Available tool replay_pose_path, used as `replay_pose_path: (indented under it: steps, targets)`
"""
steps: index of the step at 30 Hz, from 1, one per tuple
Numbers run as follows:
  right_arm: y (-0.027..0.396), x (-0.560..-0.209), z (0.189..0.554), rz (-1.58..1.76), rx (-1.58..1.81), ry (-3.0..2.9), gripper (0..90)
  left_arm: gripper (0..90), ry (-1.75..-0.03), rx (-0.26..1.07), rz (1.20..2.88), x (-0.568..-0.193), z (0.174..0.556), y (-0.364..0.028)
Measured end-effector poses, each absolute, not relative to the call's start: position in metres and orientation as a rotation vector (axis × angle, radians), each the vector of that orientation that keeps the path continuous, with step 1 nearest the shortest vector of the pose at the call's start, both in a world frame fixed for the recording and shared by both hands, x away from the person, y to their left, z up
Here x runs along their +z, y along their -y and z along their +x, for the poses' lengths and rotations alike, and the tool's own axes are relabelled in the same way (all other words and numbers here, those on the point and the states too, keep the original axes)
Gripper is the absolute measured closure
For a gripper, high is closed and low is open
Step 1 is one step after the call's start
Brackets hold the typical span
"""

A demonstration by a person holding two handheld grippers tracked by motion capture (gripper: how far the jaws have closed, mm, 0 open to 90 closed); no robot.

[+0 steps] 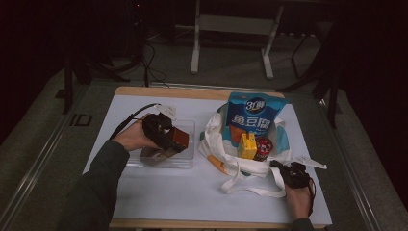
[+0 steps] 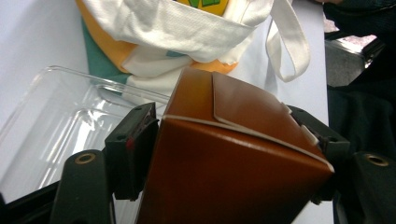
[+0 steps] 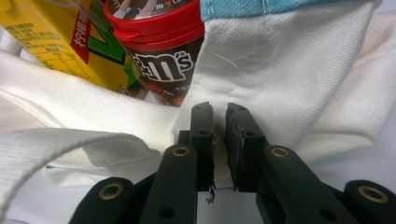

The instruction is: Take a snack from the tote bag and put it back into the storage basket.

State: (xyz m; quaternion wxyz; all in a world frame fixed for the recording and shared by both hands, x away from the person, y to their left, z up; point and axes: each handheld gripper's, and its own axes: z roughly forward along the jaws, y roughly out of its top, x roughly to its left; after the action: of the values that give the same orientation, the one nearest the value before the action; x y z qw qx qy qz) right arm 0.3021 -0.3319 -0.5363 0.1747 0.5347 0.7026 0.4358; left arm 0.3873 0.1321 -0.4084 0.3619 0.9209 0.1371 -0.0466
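Gripping: left tongs (image 2: 229, 154) one brown box (image 2: 233, 158); right tongs (image 3: 219, 126) one bag rim (image 3: 280, 93).

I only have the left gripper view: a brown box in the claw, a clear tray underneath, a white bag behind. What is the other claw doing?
Observer: The right claw is shut on the rim of the white tote bag.
Operator: What's inside the bag?
Observer: A blue pouch, a yellow carton and a red-lidded can stand in it.
Operator: Where does the tray sit?
Observer: The clear tray lies on the left half of the white table, the bag on the right half.
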Motion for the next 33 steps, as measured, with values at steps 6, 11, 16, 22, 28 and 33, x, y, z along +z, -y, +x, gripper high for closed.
replay_pose_path:
  steps: [6, 11, 16, 22, 28, 33]
  targets:
    - [0.332, -0.536, 0.302, 1.515, 1.235, -1.991, 81.4, 31.0, -0.355, -0.127, 2.378, -0.417, 0.387, -0.128]
    - [0.332, -0.536, 0.302, 1.515, 1.235, -1.991, 81.3, 30.0, -0.360, -0.129, 2.405, -0.423, 0.388, -0.122]
    - [0.332, -0.536, 0.302, 1.516, 1.236, -1.991, 81.3, 29.4, -0.372, -0.133, 2.413, -0.430, 0.389, -0.119]
    - [0.332, -0.536, 0.302, 1.516, 1.237, -1.991, 81.4, 29.1, -0.385, -0.140, 2.438, -0.437, 0.390, -0.117]
    - [0.332, -0.536, 0.302, 1.516, 1.237, -1.991, 81.4, 29.0, -0.399, -0.145, 2.455, -0.441, 0.391, -0.115]
    - [0.332, -0.536, 0.302, 1.515, 1.236, -1.991, 81.3, 27.3, -0.404, -0.146, 2.464, -0.445, 0.392, -0.112]
